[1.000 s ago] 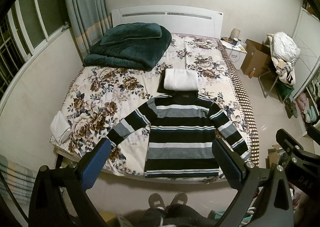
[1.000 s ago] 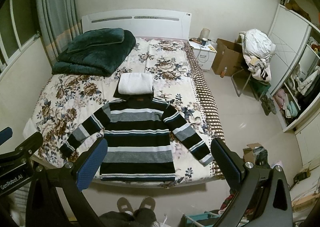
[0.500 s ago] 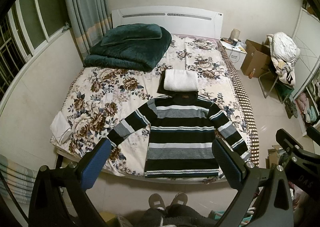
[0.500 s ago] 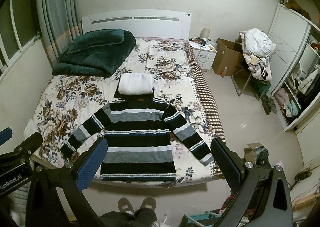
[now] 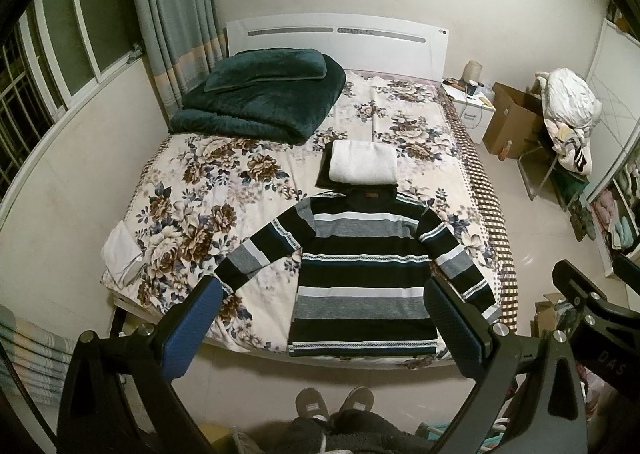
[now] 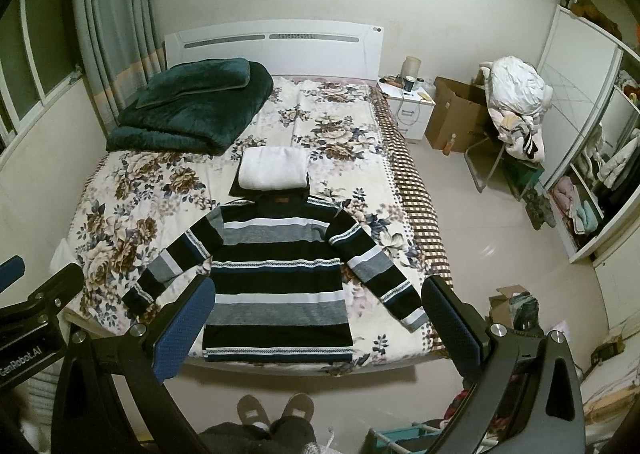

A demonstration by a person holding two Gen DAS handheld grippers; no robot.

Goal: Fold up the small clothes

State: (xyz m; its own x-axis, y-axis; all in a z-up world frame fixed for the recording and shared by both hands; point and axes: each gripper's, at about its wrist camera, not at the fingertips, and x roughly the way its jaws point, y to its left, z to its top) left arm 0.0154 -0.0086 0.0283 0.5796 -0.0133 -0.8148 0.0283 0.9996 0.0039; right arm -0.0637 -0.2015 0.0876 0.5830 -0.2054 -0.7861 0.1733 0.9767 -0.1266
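A black, grey and white striped sweater (image 5: 362, 266) lies flat on the floral bed, sleeves spread, hem at the near edge; it also shows in the right wrist view (image 6: 276, 270). A folded white garment (image 5: 363, 167) on a dark one sits just beyond its collar, also in the right wrist view (image 6: 274, 172). My left gripper (image 5: 320, 318) is open and empty, held high above the bed's near edge. My right gripper (image 6: 318, 318) is open and empty too, at the same height.
A folded dark green blanket (image 5: 260, 101) lies at the bed's far left. A nightstand (image 6: 408, 105), cardboard box (image 6: 456, 117) and a chair piled with clothes (image 6: 516, 105) stand to the right. An open wardrobe (image 6: 592, 189) is far right. My slippered feet (image 6: 276, 410) are below.
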